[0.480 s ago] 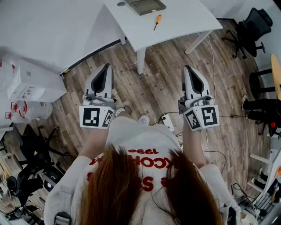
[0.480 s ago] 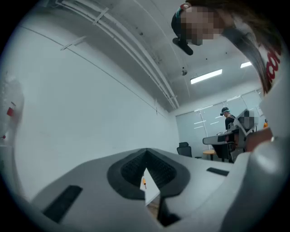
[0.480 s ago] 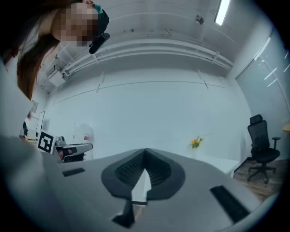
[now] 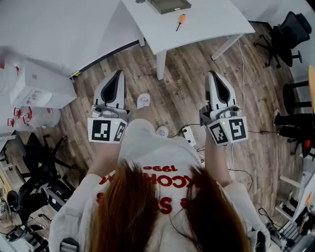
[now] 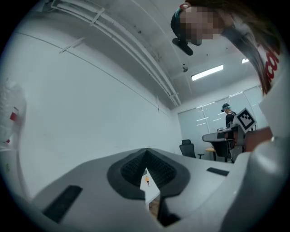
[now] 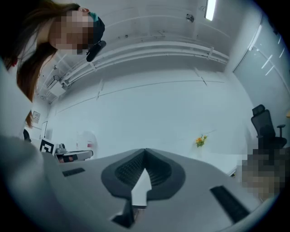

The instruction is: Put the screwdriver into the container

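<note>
Screwdriver (image 4: 180,20), orange handle, lies on the white counter (image 4: 211,19) well ahead of me, near the grey container (image 4: 166,5) and apart from it. Only the head view shows the container. Left gripper view catches just a sliver of counter with the screwdriver on it, through the notch under the jaws. Right gripper view adds yellow flowers (image 6: 200,141) by the wall. My left hand-held gripper (image 4: 117,74) and right hand-held gripper (image 4: 212,74) both have jaws pressed together. Both are empty, over the wooden floor (image 4: 182,93).
</note>
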A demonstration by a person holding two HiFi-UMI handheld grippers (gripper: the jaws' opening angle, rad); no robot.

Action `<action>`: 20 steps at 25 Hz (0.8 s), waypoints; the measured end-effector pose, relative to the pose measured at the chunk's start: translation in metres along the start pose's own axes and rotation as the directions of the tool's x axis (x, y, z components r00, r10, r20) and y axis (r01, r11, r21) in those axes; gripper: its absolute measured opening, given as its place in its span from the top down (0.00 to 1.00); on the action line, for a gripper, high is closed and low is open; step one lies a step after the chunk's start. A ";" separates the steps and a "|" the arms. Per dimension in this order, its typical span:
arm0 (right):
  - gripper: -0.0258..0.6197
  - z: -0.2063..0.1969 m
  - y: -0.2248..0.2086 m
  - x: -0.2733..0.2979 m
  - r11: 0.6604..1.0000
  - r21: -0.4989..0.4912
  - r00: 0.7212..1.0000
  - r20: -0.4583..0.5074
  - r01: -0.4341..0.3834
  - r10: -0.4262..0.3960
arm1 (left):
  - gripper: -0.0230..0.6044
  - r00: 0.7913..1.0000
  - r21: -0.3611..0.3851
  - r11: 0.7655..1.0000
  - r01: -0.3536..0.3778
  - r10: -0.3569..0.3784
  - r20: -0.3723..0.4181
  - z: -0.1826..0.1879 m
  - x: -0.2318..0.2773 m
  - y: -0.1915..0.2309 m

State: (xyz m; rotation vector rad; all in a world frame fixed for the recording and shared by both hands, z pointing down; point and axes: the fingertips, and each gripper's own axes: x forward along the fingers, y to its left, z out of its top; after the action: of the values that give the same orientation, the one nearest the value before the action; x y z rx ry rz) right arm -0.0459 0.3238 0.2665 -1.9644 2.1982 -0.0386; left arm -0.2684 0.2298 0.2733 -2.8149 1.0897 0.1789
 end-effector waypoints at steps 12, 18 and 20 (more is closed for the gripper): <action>0.95 -0.007 -0.046 0.058 1.000 0.004 0.999 -0.028 0.024 -0.024 | 0.96 0.999 -0.027 0.998 0.050 -0.049 0.020 -0.016 0.089 0.018; 0.95 -0.008 -0.078 0.116 0.999 -0.008 0.999 -0.031 0.042 -0.042 | 0.96 0.997 -0.050 0.996 0.068 -0.066 0.037 -0.030 0.156 0.047; 0.95 -0.007 -0.084 0.131 0.999 -0.007 0.998 -0.029 0.048 -0.049 | 0.96 0.996 -0.055 0.995 0.078 -0.076 0.040 -0.033 0.172 0.053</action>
State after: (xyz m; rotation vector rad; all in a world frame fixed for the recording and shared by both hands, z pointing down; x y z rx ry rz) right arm 0.0220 0.1838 0.2697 -2.0330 2.1708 -0.0680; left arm -0.1757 0.0716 0.2760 -2.8850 0.9819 0.2589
